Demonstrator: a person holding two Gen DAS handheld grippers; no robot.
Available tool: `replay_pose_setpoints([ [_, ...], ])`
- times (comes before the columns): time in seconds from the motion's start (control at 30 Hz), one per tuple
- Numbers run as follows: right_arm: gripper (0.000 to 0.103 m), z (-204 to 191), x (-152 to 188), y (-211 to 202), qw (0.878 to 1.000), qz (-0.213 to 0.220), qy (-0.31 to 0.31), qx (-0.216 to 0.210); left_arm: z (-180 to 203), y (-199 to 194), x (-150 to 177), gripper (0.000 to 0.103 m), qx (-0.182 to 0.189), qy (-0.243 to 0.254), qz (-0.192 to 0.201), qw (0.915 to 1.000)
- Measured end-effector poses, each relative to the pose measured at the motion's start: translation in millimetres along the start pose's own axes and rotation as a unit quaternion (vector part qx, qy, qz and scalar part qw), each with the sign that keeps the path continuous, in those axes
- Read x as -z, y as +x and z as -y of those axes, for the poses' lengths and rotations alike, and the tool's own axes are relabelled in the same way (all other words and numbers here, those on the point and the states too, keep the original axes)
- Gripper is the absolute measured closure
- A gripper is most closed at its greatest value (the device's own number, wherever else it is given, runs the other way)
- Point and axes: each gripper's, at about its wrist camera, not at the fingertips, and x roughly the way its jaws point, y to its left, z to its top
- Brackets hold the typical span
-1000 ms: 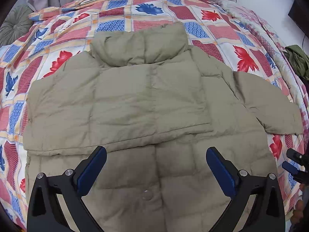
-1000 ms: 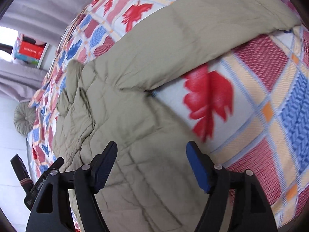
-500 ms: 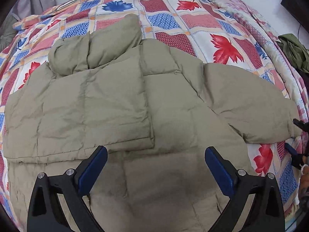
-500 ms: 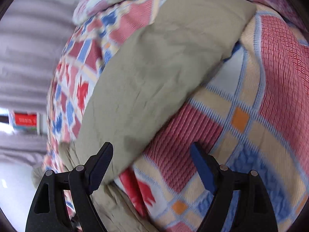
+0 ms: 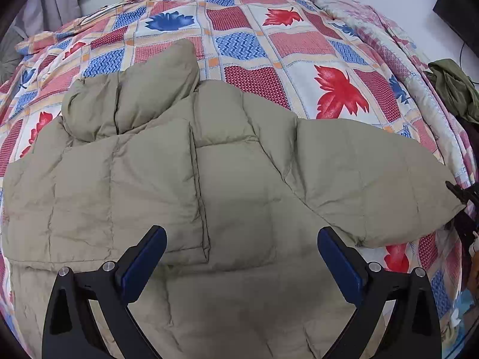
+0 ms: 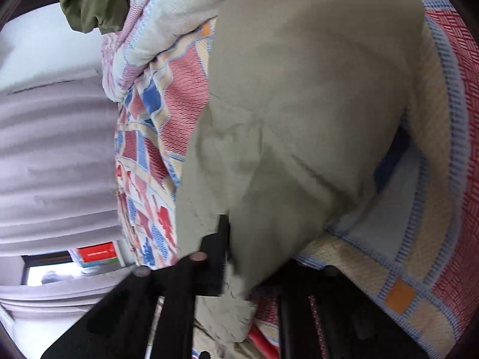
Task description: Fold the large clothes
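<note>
Khaki puffer jacket [image 5: 239, 197] lay spread flat on the bed's patchwork quilt [image 5: 299, 45], collar toward the far side. One sleeve was folded across the chest on the left of the left wrist view; the other sleeve [image 5: 374, 185] stretched out to the right, its cuff near the quilt's edge.

Left hand-held gripper [image 5: 239, 257] hovered above the jacket's lower body, jaws spread wide with the blue pads clear of the fabric, nothing between them.

Right hand-held gripper [image 6: 239, 278]: jaws had just been closing and now stood pressed together, pinching the cuff end of the outstretched sleeve [image 6: 299, 119]. In the right wrist view the fabric bunched up between the black fingers, and the sleeve ran away from the gripper over the quilt [image 6: 434, 209]. In the left wrist view that gripper's dark tip [image 5: 461, 193] showed at the sleeve's cuff, at the right edge.

A crumpled dark-green garment [image 5: 455, 89] sat at the bed's right side, well apart from the jacket. Grey curtains [image 6: 54, 155] hung beyond the bed.
</note>
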Motion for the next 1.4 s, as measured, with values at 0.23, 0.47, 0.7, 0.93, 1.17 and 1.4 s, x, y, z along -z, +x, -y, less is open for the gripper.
replay_pose_setpoints([
  [0.23, 0.098, -81.6, 25.5, -4.2, 0.990, -0.005, -0.139, -0.024, -26.8, -10.1, -6.1, 0.001, -0.004, -0.005, 0.011, 0.9999],
  [0.47, 0.098, -192.8, 136.4, 34.6, 0.928, -0.051, -0.369, -0.027, -88.6, -23.4, 2.4, 0.001, -0.020, -0.045, 0.027, 0.9984],
  [0.7, 0.098, -227.5, 286.4, 114.1, 0.837, -0.133, -0.531, -0.015, -166.6, -29.7, 18.0, 0.001, -0.053, -0.088, 0.032, 0.9942],
  [0.93, 0.098, -167.2, 371.3, 195.8, 0.800, -0.218, -0.555, 0.072, -197.2, -16.3, 40.1, 0.001, -0.058, -0.089, 0.004, 0.9944],
  [1.17, 0.095, -129.2, 357.1, 222.5, 0.835, -0.249, -0.475, 0.121, -202.9, -21.2, 39.7, 0.001, -0.022, -0.089, 0.005, 0.9958],
  [1.4, 0.030, -143.5, 324.0, 167.4, 0.879, -0.226, -0.412, 0.077, -234.1, -32.1, 25.2, 0.001, 0.022, -0.109, 0.017, 0.9936],
])
